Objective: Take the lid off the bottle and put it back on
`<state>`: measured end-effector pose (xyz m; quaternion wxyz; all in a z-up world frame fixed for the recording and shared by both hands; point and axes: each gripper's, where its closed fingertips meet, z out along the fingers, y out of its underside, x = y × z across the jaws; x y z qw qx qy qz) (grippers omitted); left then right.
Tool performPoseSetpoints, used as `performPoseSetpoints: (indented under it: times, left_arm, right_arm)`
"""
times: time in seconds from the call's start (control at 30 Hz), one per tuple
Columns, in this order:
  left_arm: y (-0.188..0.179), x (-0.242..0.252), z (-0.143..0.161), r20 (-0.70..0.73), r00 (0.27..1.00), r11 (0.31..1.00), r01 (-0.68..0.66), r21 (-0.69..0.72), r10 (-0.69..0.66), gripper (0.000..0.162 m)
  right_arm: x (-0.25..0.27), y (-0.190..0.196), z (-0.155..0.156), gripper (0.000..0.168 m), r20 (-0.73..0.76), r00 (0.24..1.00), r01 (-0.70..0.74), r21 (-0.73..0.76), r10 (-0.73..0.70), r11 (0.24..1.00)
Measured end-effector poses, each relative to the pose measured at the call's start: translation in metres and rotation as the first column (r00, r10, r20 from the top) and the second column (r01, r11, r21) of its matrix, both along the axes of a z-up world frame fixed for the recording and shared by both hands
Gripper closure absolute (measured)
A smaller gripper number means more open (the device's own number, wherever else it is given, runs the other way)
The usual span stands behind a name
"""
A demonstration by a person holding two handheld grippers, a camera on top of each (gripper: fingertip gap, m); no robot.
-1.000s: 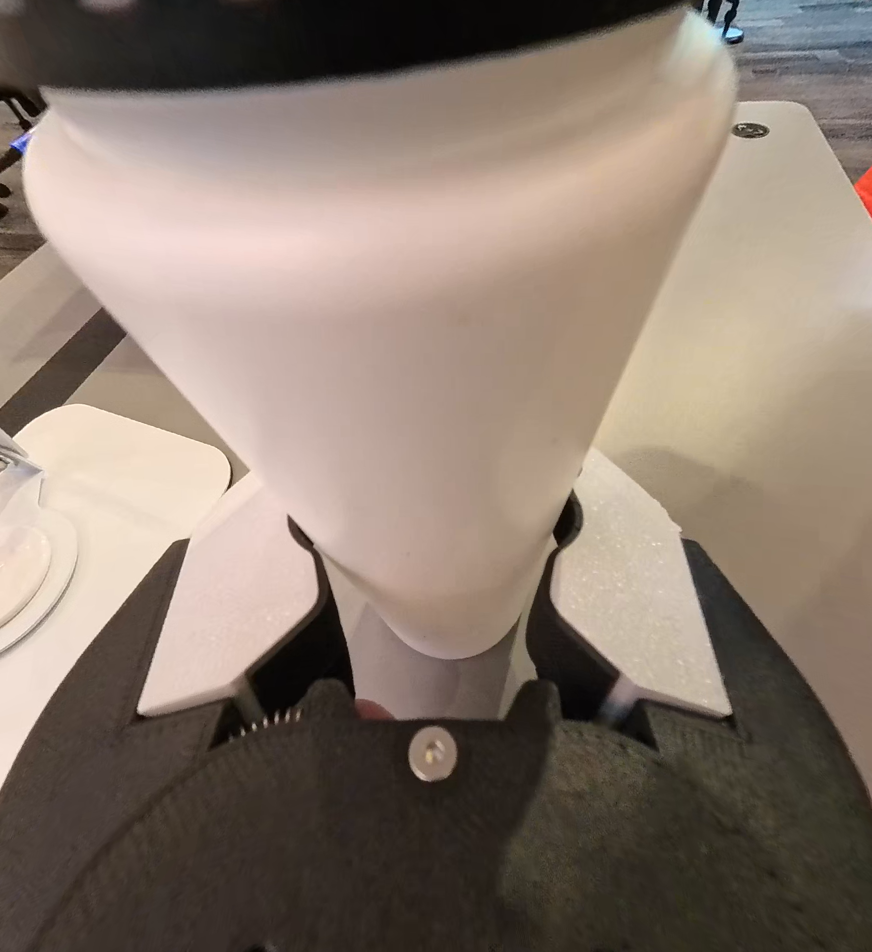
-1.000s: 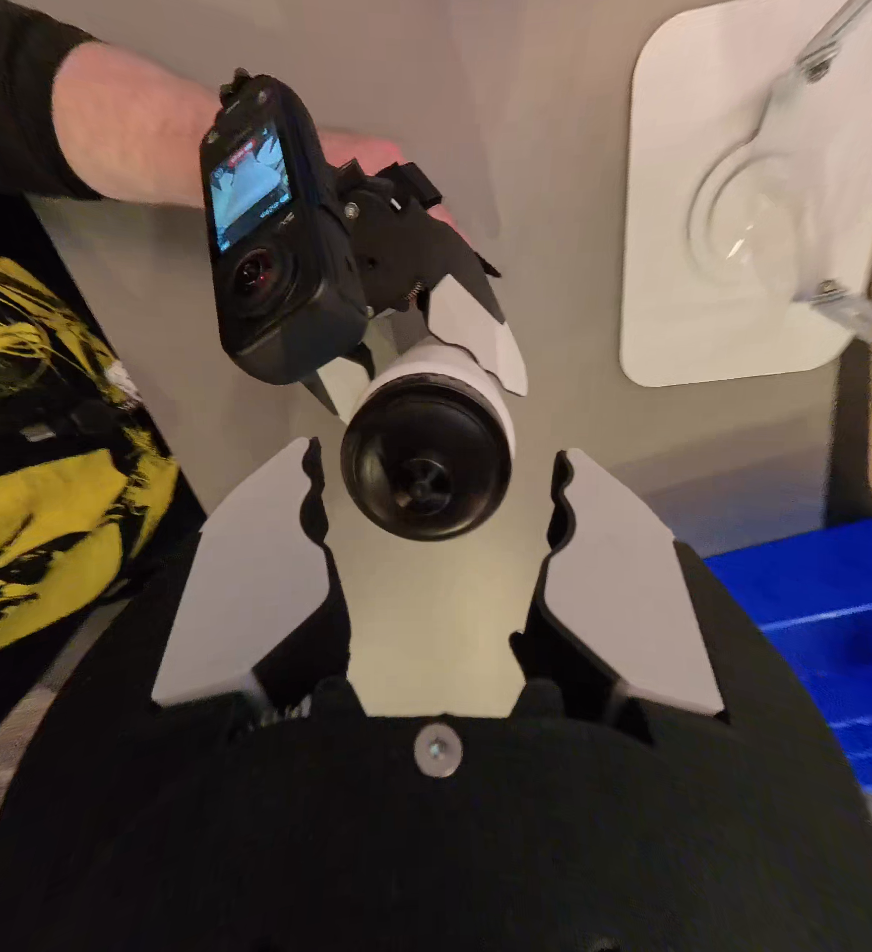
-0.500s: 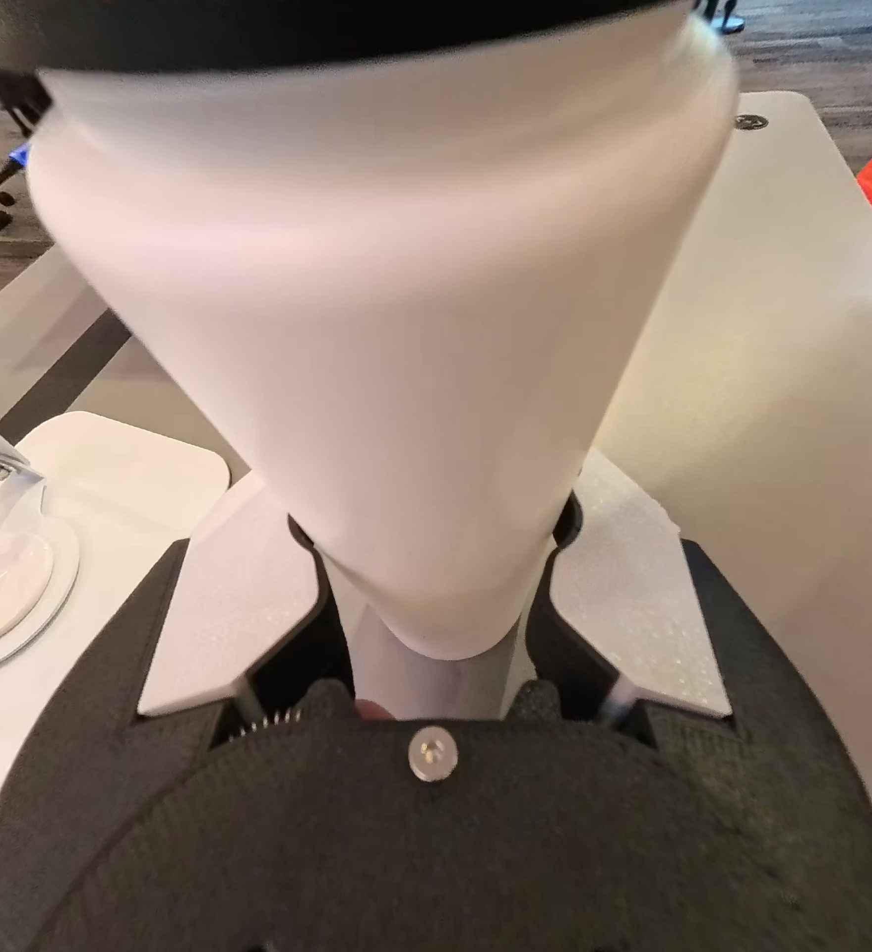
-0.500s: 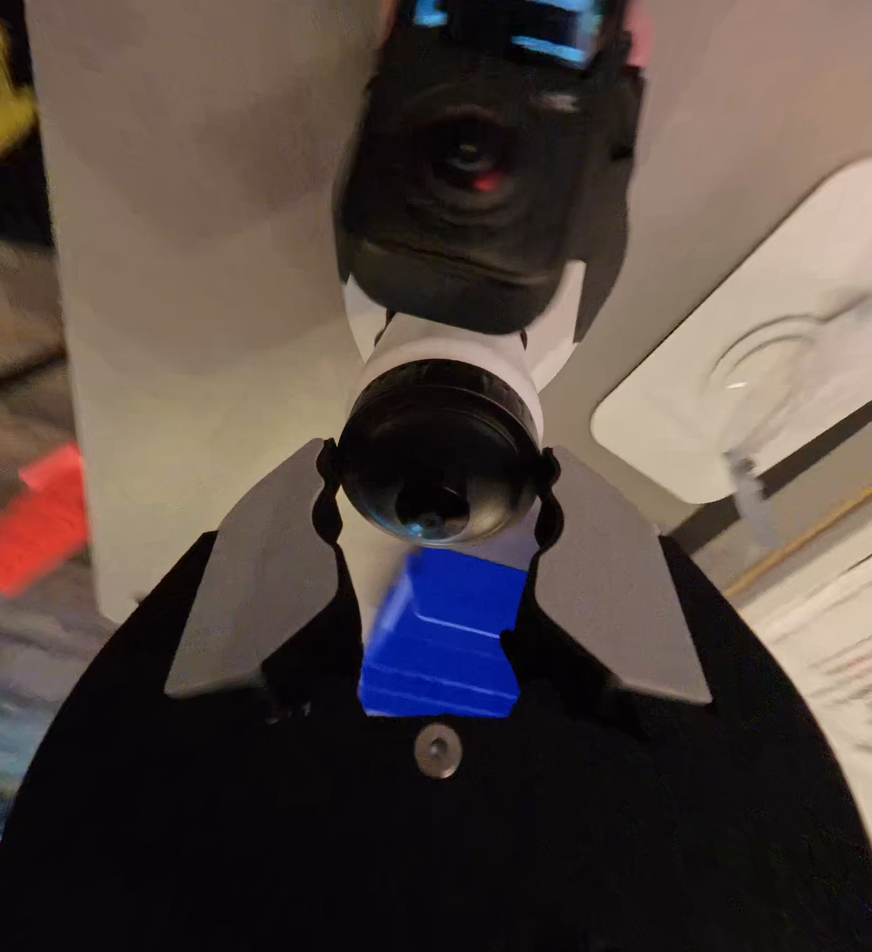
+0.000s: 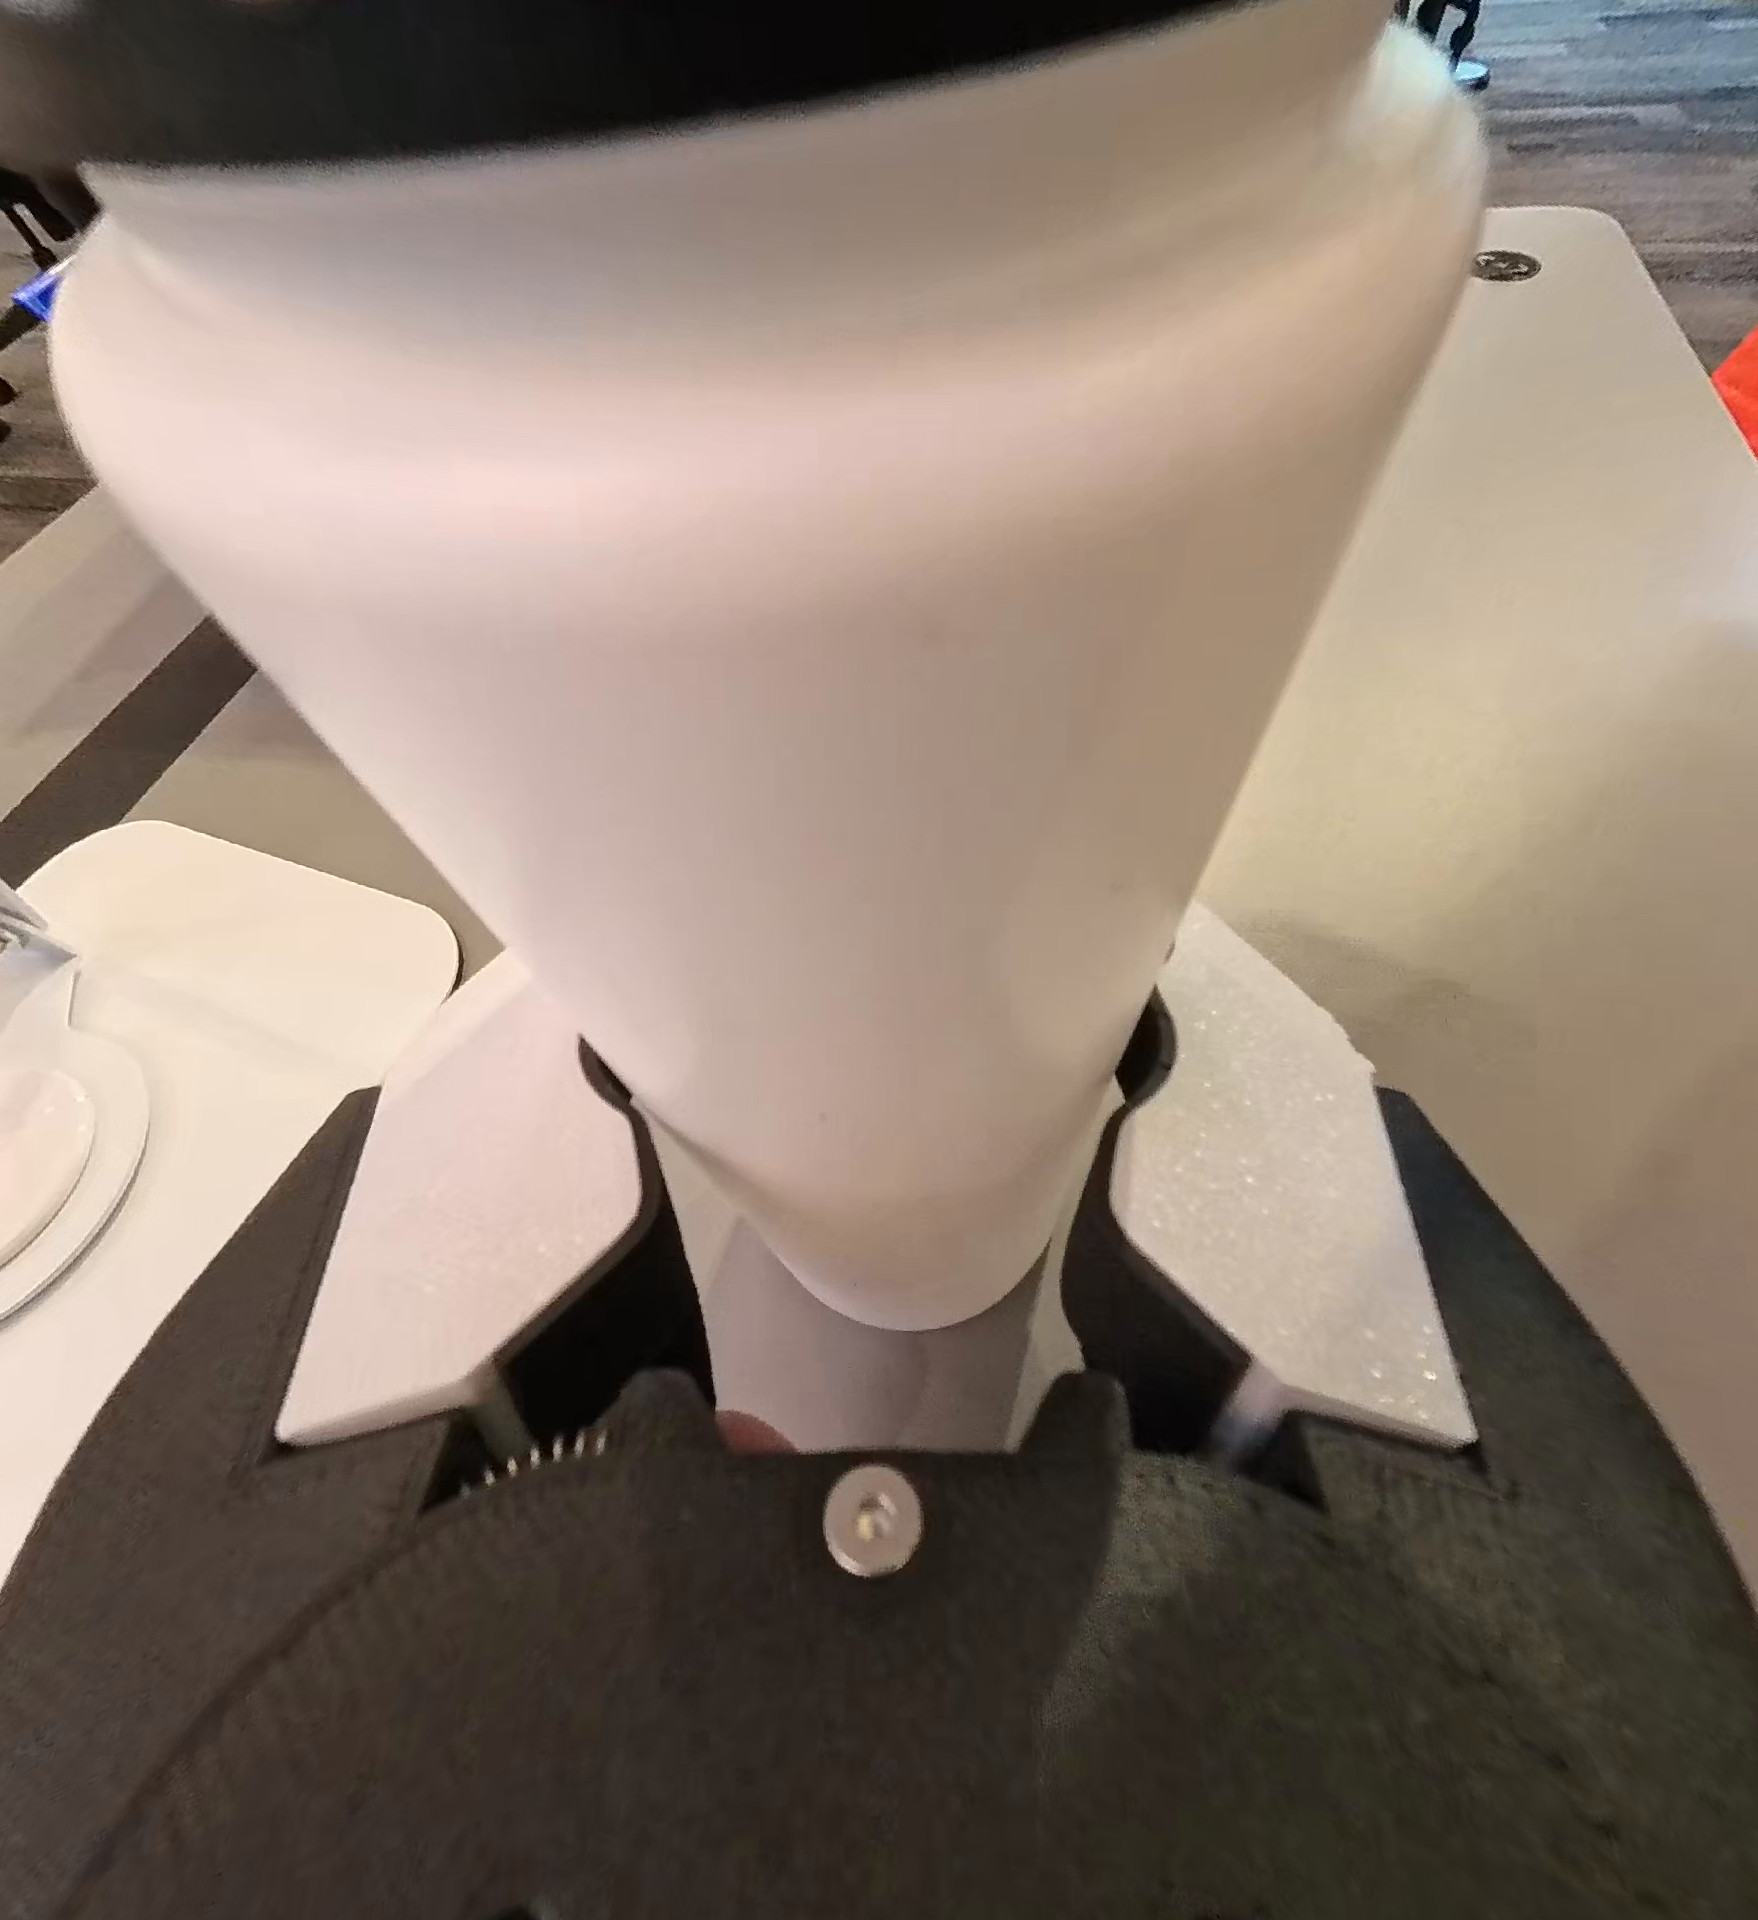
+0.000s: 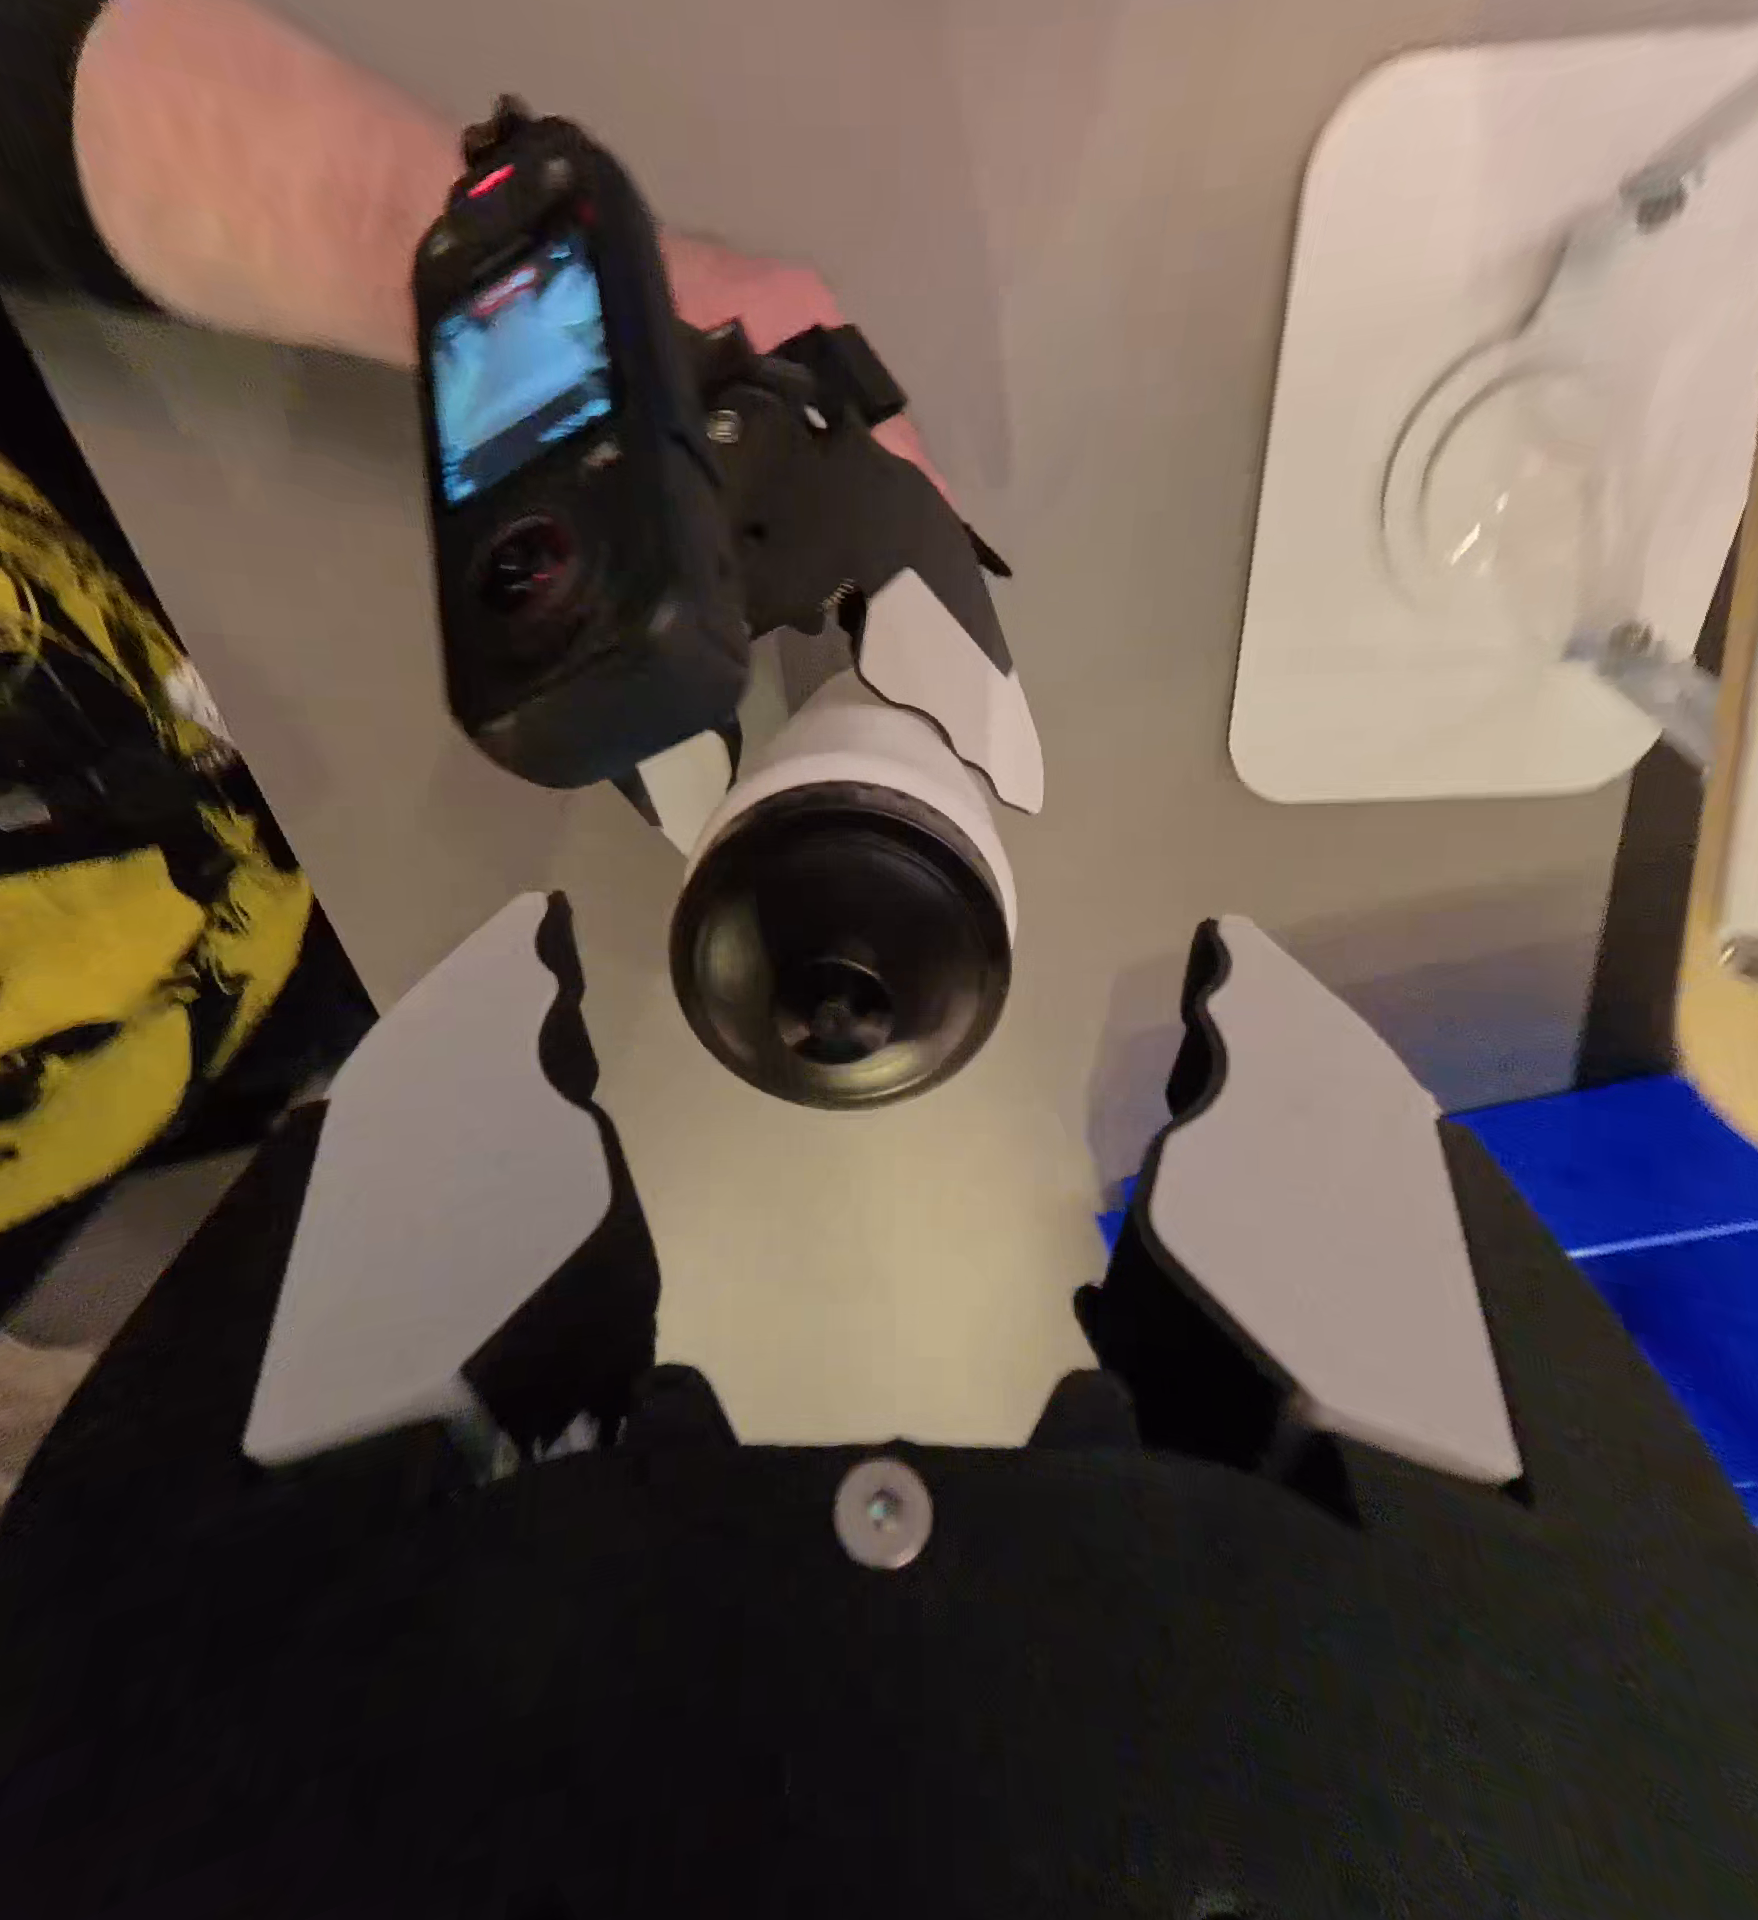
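**Bottle held aloft, lid on**

The left tool (image 5: 875,1174) clamps the white bottle (image 5: 750,623) near its base above the counter (image 5: 1581,727). Its black lid (image 6: 839,961) faces the right tool (image 6: 880,1023), spread wide, apart from it.

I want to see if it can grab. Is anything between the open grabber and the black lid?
No. In the right wrist view the right gripper is open, and only air over bare table separates its fingers from the lid.

Lid (image 6: 839,956) on bottle (image 5: 750,623), between tool fingers (image 6: 459,1174)
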<state>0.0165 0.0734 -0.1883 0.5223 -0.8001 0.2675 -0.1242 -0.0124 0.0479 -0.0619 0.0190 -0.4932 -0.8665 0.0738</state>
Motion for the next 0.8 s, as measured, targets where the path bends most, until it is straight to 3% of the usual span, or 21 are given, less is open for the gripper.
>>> performPoseSetpoints:
  times: [0.1, 0.23, 0.43, 0.53, 0.6, 0.7, 0.8]
  left_arm:
    - [0.0, 0.0, 0.0, 0.002, 1.0, 1.0, 0.0, 0.0, 0.0, 0.07]
    - [0.0, 0.0, 0.0, 0.001, 1.0, 1.0, -0.001, -0.001, 0.001, 0.07]
    - [0.0, 0.001, 0.0, 0.0, 1.0, 1.0, 0.002, 0.0, -0.002, 0.07]
    - [0.0, 0.001, 0.0, -0.001, 1.0, 1.0, 0.003, 0.002, -0.003, 0.07]
    - [0.0, 0.002, 0.0, -0.004, 1.0, 1.0, 0.003, 0.003, -0.003, 0.07]
    - [0.0, 0.001, 0.0, -0.003, 1.0, 1.0, 0.005, 0.003, -0.005, 0.07]
    - [0.0, 0.0, 0.0, 0.007, 1.0, 1.0, 0.007, 0.0, -0.007, 0.07]
  right_arm:
    - [0.006, 0.002, -0.011, 0.075, 0.021, 0.993, 0.118, -0.08, -0.117, 0.99]
    - [0.011, -0.005, -0.019, 0.094, 0.078, 0.989, 0.135, -0.148, -0.125, 0.98]
    - [0.014, -0.006, -0.019, 0.096, 0.132, 0.977, -0.159, -0.061, 0.166, 0.985]
    - [0.017, -0.005, -0.019, 0.096, 0.186, 0.882, -0.44, -0.007, 0.434, 0.898]
    - [0.02, -0.003, -0.019, 0.096, 0.243, 0.772, -0.616, 0.053, 0.588, 0.786]
    - [0.02, 0.0, -0.018, 0.096, 0.363, 0.65, -0.744, 0.123, 0.668, 0.657]
    - [0.017, 0.0, -0.018, 0.096, 0.409, 0.634, -0.763, 0.197, 0.656, 0.615]
